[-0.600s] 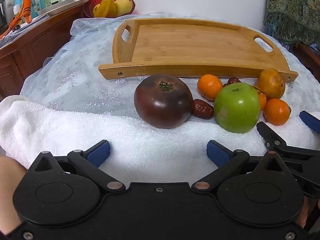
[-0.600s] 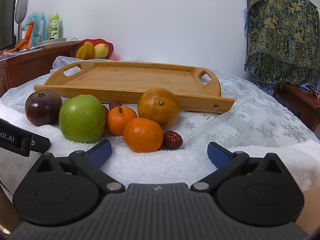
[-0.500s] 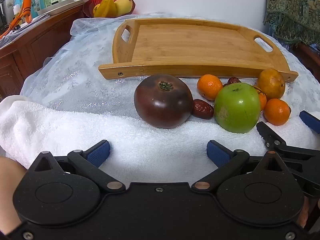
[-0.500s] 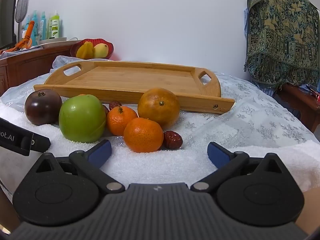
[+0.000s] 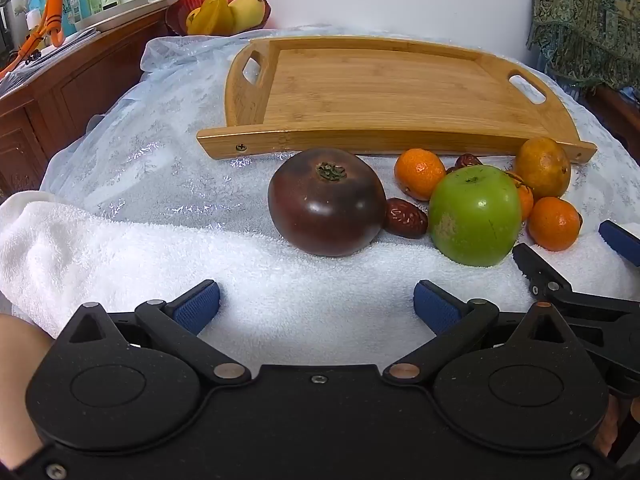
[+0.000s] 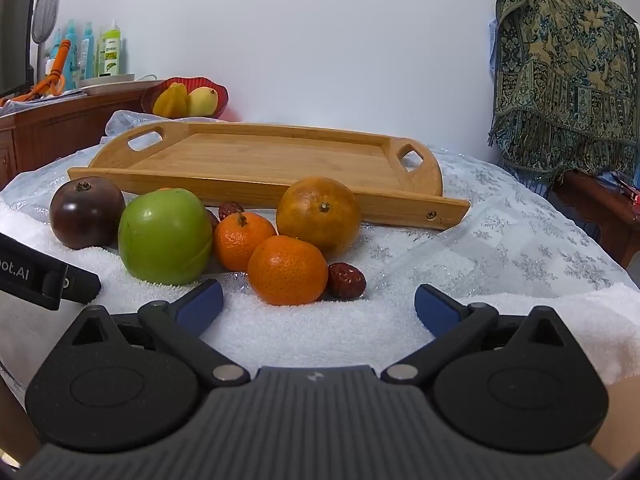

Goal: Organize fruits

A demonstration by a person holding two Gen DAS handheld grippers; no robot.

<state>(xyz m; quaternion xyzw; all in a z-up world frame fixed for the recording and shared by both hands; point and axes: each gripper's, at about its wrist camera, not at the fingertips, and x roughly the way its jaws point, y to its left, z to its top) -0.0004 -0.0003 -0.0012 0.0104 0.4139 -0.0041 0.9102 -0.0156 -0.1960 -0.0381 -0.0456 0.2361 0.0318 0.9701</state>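
White towel (image 5: 120,248) bare ahead of left gripper (image 5: 316,306); dark tomato (image 5: 326,202) blocks farther on, red date (image 5: 406,212) wedged against green apple (image 5: 474,216). Mandarin (image 6: 287,270) and date (image 6: 346,275) sit ahead of right gripper (image 6: 319,306). Wooden tray (image 6: 280,156) interior bare; fruit possibly touching its near rim.

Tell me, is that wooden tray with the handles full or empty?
Empty. The wooden tray with cut-out handles shows only bare bamboo inside, and the green apple and dark purple round fruit sit on the cloth before it.
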